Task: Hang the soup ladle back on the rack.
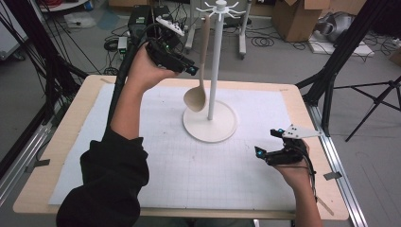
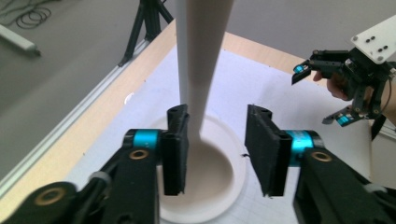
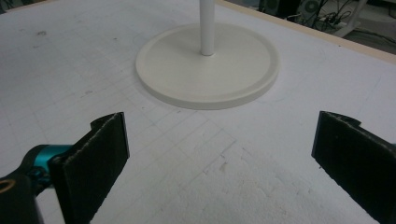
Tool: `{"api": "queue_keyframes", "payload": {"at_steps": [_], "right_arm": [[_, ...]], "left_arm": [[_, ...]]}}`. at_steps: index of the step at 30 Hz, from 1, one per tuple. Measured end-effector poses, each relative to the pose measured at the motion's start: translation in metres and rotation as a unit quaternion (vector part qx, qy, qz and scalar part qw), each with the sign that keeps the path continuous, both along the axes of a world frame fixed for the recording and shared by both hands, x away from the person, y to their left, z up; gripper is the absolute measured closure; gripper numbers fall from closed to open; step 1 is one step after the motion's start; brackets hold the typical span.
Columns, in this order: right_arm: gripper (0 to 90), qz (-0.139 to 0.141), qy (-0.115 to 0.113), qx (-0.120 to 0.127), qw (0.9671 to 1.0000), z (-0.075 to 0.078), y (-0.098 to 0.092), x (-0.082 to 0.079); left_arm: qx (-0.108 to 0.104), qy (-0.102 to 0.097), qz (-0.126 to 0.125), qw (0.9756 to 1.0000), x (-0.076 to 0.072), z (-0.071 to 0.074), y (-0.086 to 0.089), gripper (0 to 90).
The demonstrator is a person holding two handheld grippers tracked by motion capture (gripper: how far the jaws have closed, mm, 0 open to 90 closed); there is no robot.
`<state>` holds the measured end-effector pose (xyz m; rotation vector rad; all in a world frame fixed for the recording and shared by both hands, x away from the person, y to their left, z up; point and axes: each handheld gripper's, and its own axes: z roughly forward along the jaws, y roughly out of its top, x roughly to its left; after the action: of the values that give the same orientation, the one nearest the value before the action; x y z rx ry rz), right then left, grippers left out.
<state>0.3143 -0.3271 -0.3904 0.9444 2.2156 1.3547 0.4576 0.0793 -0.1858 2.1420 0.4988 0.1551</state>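
Observation:
A beige ladle (image 1: pixel 195 99) hangs by its handle from a hook at the top of the white stand (image 1: pixel 215 61), with its bowl just above the stand's round base (image 1: pixel 222 130). My left gripper (image 1: pixel 191 70) is held high at mid-handle. In the left gripper view its jaws stand apart around the ladle handle (image 2: pixel 201 56): the handle lies against the left pad (image 2: pixel 175 149), and the right pad is off it. My left gripper (image 2: pixel 218 112) is open. My right gripper (image 1: pixel 267 142) rests low on the mat to the right, open wide with nothing between its fingers, right gripper (image 3: pixel 222 130).
A white gridded mat (image 1: pixel 227 175) covers the wooden table (image 1: pixel 302 94). The stand base (image 3: pixel 187 79) lies ahead of the right gripper. Black tripod legs (image 1: pixel 331 80), cables and cardboard boxes (image 1: pixel 295 16) stand on the floor beyond the table.

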Motion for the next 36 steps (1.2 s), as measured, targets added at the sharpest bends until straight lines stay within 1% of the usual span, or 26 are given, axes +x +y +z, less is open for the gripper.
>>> {"api": "queue_keyframes", "payload": {"at_steps": [1, 3, 7, 9, 12, 14, 15, 17, 20, 24, 27, 30, 31, 34, 36], "right_arm": [[2.5, -0.001, 0.002, 0.000, 1.0000, 0.000, 0.000, 0.000], [2.5, 0.000, 0.000, -0.002, 1.0000, 0.000, 0.000, 0.000], [2.5, -0.001, 0.002, -0.002, 1.0000, 0.000, 0.000, -0.001], [2.5, 0.000, 0.000, -0.003, 1.0000, 0.000, 0.001, -0.001], [2.5, -0.001, 0.002, -0.003, 1.0000, 0.000, 0.001, 0.000], [2.6, -0.003, 0.002, -0.004, 1.0000, 0.000, 0.001, 0.000], [2.5, -0.002, 0.000, -0.005, 1.0000, -0.001, 0.001, 0.000], [2.5, -0.002, 0.002, -0.005, 1.0000, -0.001, 0.001, 0.000], [2.5, 0.000, 0.004, -0.008, 1.0000, -0.002, 0.003, 0.001], [2.5, -0.001, 0.006, -0.009, 0.9999, -0.002, 0.003, 0.001], [2.5, -0.001, 0.006, -0.010, 0.9999, -0.002, 0.003, 0.001], [2.5, -0.001, 0.006, -0.010, 0.9999, -0.002, 0.004, 0.001], [2.5, 0.000, 0.007, -0.011, 0.9999, -0.002, 0.004, 0.001], [2.5, -0.001, 0.006, -0.010, 0.9999, -0.002, 0.004, 0.001], [2.5, 0.000, 0.006, -0.009, 0.9999, -0.002, 0.003, 0.001]], "left_arm": [[-0.006, 0.006, 0.002, 1.0000, -0.002, -0.002, 0.003, 54.4], [-0.013, 0.008, -0.003, 0.9999, -0.005, -0.007, 0.010, 50.0], [-0.025, 0.008, -0.006, 0.9996, -0.011, -0.017, 0.023, 45.4], [-0.038, 0.006, -0.010, 0.9992, -0.015, -0.023, 0.029, 42.7], [-0.050, 0.009, -0.008, 0.9987, -0.022, -0.034, 0.037, 37.4], [-0.061, 0.010, -0.020, 0.9979, -0.029, -0.040, 0.042, 33.4], [-0.065, 0.008, -0.021, 0.9976, -0.032, -0.043, 0.045, 33.4], [-0.075, 0.011, -0.023, 0.9969, -0.037, -0.048, 0.050, 32.0], [-0.075, 0.006, -0.022, 0.9969, -0.042, -0.054, 0.060, 31.1], [-0.095, 0.001, -0.017, 0.9953, -0.049, -0.059, 0.074, 30.7], [-0.100, -0.006, -0.018, 0.9949, -0.055, -0.064, 0.081, 29.6], [-0.095, -0.007, -0.023, 0.9952, -0.061, -0.070, 0.085, 27.2], [-0.098, -0.007, -0.025, 0.9948, -0.063, -0.073, 0.085, 26.4], [-0.103, -0.009, -0.027, 0.9942, -0.070, -0.081, 0.087, 21.4], [-0.102, -0.011, -0.029, 0.9943, -0.075, -0.087, 0.087, 17.7]]}}
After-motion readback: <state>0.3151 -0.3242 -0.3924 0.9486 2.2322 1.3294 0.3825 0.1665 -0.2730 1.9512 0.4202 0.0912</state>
